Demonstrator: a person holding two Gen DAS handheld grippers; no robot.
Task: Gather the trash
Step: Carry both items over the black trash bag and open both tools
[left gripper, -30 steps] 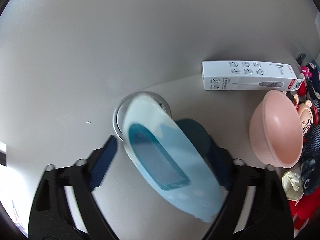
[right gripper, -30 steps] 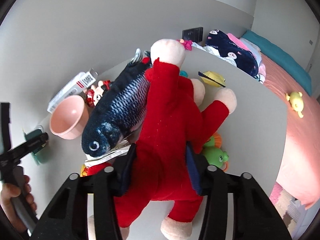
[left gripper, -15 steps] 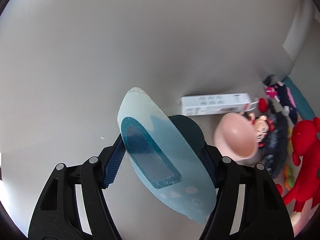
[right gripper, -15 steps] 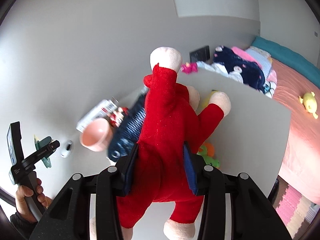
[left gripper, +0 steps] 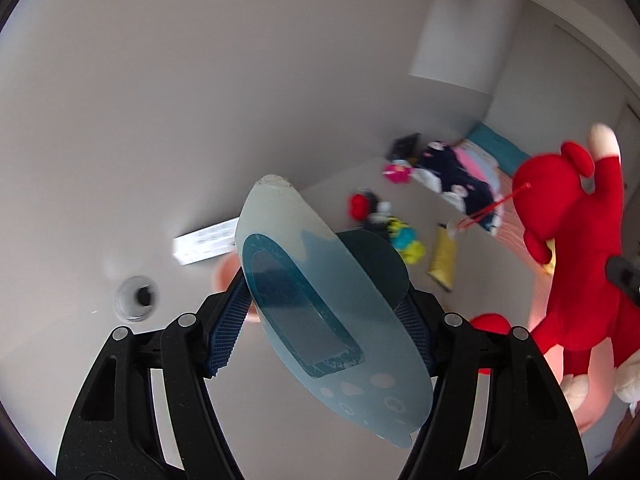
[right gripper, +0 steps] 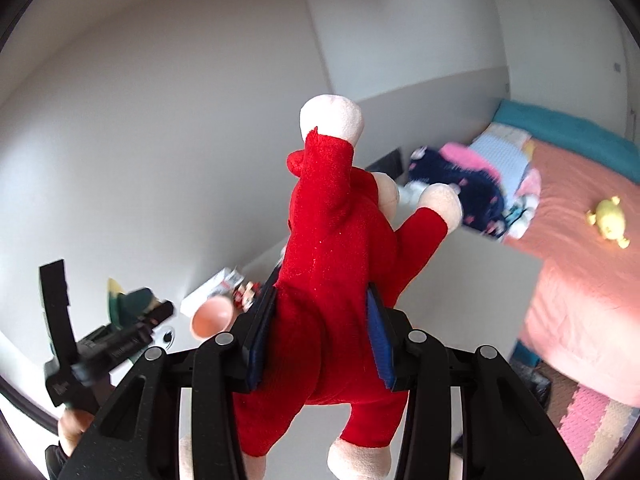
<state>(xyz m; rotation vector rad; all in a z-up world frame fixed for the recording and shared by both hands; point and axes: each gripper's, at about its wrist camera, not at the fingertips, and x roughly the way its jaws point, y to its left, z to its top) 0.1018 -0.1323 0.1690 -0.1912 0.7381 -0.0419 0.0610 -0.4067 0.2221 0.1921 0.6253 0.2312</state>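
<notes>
Left hand-held gripper (left gripper: 324, 328): its two blue pads press on the sides of a pale blue oval pouch (left gripper: 320, 304), which stands on edge between them, tilted, one rounded end up and away from the camera. The jaws stand fairly wide because the pouch is broad; it looks firmly pinched, not resting loose.

Pouch: held in the air above the bench (left gripper: 340, 208), in front of the pink bowl (left gripper: 228, 276) and partly hiding it. A dark teal flap shows behind it. Flat and light, so an edge grip is probably enough to carry it.

Right hand-held gripper (right gripper: 320, 336): closed about the waist of a red plush (right gripper: 332, 264), the pads sunk into the soft body. The jaws are about half apart, since the plush fills the gap.

Plush: hangs lifted clear of the bench, arms up beyond the pads and legs dangling toward the camera. A waist grip likely keeps it from swinging or slipping out.

Bowl: on the bench beside a white box (left gripper: 204, 242) that lies along the wall.

Round hole (left gripper: 136, 298): in the bench, left of the bowl; a cable port, I judge.

Other toys (left gripper: 404, 240): scattered on the bench beyond the bowl, blurred; I cannot tell each one.

Bed (right gripper: 580, 248): well right of the bowl, past the bench edge, with a yellow toy (right gripper: 608, 220) on its pink cover.

Step, as I judge it: both things are picked up and ready to be carried off; no bin is in view.
</notes>
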